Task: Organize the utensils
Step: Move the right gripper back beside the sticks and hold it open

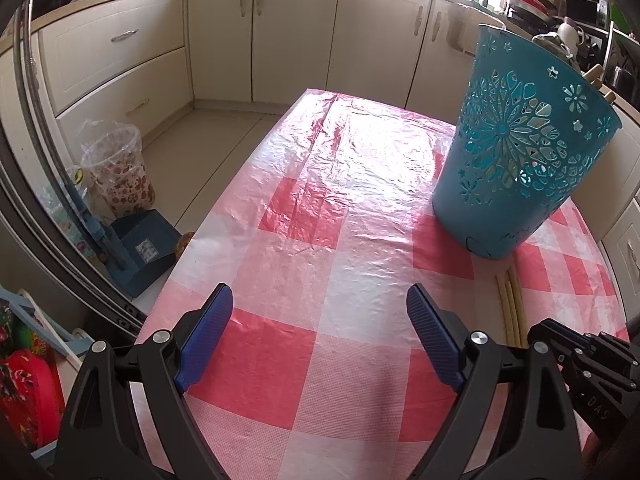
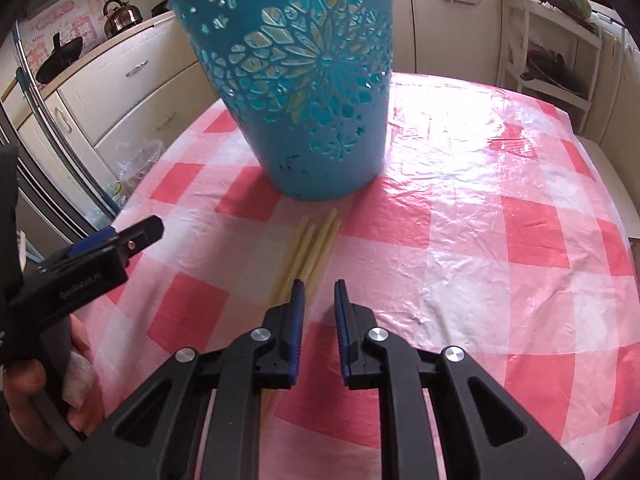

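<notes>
I see the chopsticks [image 2: 310,248] lying flat on the checked cloth [image 2: 480,220], just in front of the blue basket [image 2: 304,92]. My right gripper [image 2: 319,292] is above their near ends, its jaws narrow with nothing between them. My left gripper [image 1: 320,308] hangs over bare cloth, jaws wide and empty.

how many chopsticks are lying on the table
4 that I can make out: pale chopsticks lying side by side on the checked tablecloth, just in front of the blue basket. Their near ends run under the right tongs, so more may be hidden.
</notes>
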A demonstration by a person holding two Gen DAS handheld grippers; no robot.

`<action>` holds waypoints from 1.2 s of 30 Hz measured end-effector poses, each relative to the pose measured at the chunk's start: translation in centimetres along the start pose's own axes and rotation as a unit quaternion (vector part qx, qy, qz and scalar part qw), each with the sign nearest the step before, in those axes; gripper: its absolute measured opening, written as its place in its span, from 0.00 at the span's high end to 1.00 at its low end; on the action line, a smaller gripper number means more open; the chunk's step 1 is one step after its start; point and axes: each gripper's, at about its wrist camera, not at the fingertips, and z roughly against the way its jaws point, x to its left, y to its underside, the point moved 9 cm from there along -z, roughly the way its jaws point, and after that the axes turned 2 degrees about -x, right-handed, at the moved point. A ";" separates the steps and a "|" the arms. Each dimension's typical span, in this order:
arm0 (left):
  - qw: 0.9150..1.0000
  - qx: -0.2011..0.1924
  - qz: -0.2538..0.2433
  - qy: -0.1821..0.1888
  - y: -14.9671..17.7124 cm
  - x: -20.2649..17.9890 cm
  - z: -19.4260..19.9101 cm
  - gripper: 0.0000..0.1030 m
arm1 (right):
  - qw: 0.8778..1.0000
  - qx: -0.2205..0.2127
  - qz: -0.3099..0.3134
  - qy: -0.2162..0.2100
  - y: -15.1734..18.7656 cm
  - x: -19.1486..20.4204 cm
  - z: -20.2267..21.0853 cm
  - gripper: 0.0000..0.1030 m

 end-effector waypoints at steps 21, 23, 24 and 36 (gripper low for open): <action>1.000 0.005 -0.003 0.000 0.2 -0.2 -0.1 0.18 | 1.000 -0.011 0.004 -0.015 0.9 -0.7 1.4 0.93; 1.000 0.007 -0.004 -0.002 0.2 -0.2 -0.2 0.18 | 1.000 -0.006 0.006 -0.018 1.0 -0.4 1.1 0.93; 1.000 0.007 -0.004 -0.002 0.1 -0.2 -0.3 0.18 | 1.000 0.000 0.008 -0.020 1.2 -0.2 0.8 0.92; 1.000 0.007 -0.009 0.001 0.2 -0.5 -0.2 0.18 | 0.999 0.001 0.045 0.020 1.0 -0.6 1.2 0.98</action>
